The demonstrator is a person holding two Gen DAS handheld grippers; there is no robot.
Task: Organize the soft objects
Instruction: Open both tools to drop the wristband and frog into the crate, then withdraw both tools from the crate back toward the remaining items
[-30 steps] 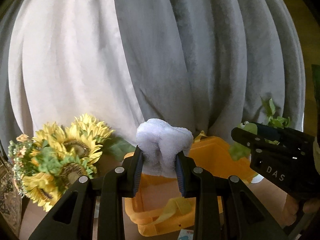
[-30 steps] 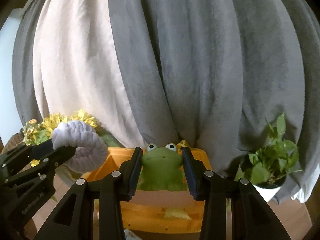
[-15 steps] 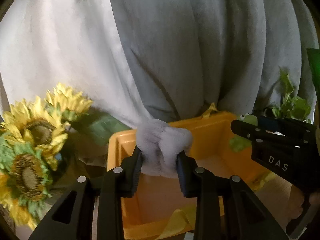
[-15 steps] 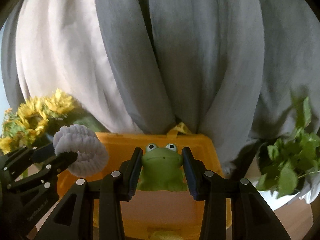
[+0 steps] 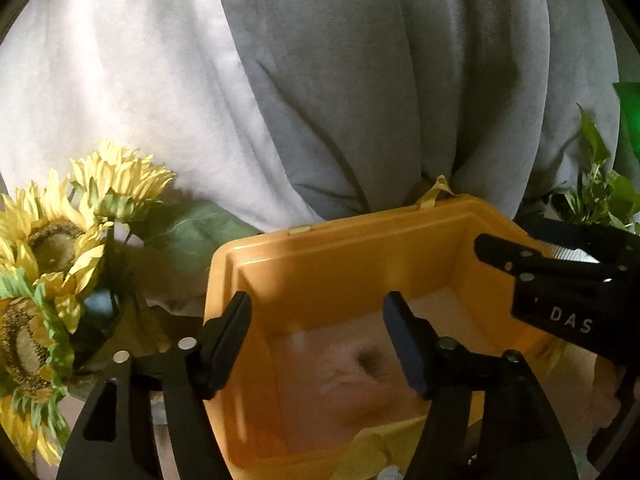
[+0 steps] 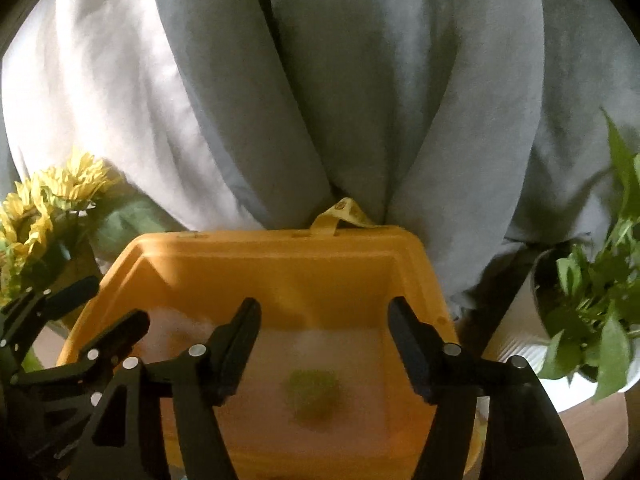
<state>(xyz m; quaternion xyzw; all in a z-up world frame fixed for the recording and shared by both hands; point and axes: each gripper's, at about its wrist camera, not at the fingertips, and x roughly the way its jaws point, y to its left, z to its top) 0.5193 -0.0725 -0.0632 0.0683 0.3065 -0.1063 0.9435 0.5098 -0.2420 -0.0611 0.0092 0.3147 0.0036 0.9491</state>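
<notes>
An orange plastic bin (image 5: 340,248) (image 6: 280,252) stands in front of the curtain. My left gripper (image 5: 318,336) is open and empty above the bin; a blurred pale plush (image 5: 356,368) is below it inside the bin. My right gripper (image 6: 324,340) is open and empty above the bin; a blurred green frog toy (image 6: 314,396) is below it inside the bin. The right gripper shows at the right of the left wrist view (image 5: 560,300), and the left gripper shows at the left of the right wrist view (image 6: 68,340).
A grey and white curtain (image 5: 320,80) hangs close behind the bin. Artificial sunflowers (image 5: 52,248) (image 6: 48,200) stand to the left. A leafy green plant in a white pot (image 6: 592,320) stands to the right. A yellow strap (image 6: 344,216) lies over the bin's far rim.
Both grippers have opened over the bin. The pale plush has dropped out of the left gripper and the green frog out of the right one; both are now inside the bin.
</notes>
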